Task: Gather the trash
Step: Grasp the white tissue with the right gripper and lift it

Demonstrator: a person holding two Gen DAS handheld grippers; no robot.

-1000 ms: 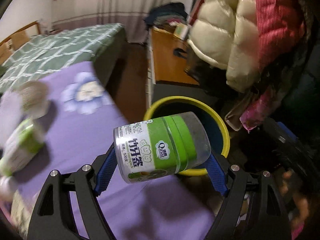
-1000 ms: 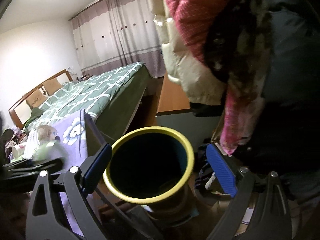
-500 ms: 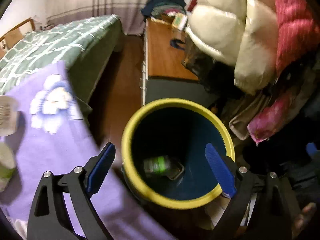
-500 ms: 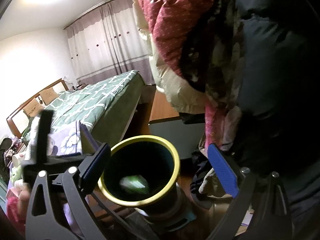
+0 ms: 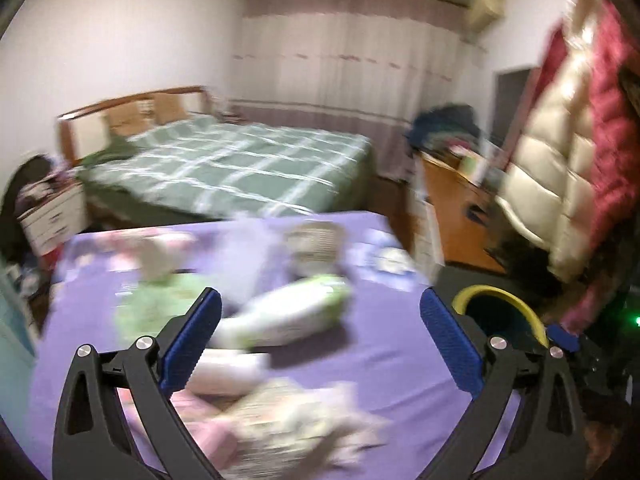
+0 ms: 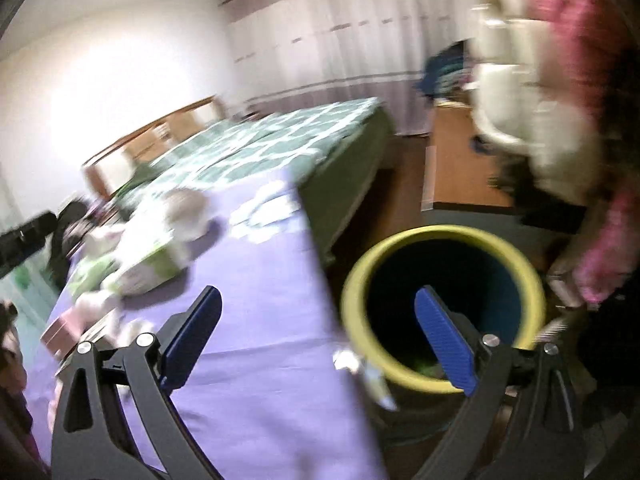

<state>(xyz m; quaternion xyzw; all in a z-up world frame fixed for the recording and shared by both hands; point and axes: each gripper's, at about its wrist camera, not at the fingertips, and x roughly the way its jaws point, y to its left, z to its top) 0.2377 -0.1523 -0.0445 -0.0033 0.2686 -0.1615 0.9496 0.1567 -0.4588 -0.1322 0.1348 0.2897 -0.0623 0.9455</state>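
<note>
My left gripper [image 5: 320, 340] is open and empty over the purple-clothed table [image 5: 372, 356]. Blurred trash lies there: a green-and-white pack [image 5: 288, 316], a paper cup [image 5: 316, 244], crumpled wrappers [image 5: 296, 428] and a pink box [image 5: 200, 428]. The yellow-rimmed bin [image 5: 508, 300] stands past the table's right edge. My right gripper [image 6: 316, 336] is open and empty, straddling the table edge and the bin [image 6: 444, 240]. The same trash shows at the left of the right wrist view [image 6: 148, 264].
A green plaid bed [image 5: 240, 168] lies behind the table. A wooden desk [image 5: 452, 208] and hanging cream and red jackets [image 5: 560, 160] are at the right. A white nightstand [image 5: 48, 220] stands at the far left.
My left gripper let the green-labelled jar drop into the bin, then swung left, back over the table. My right gripper swung left from the bin toward the table edge.
</note>
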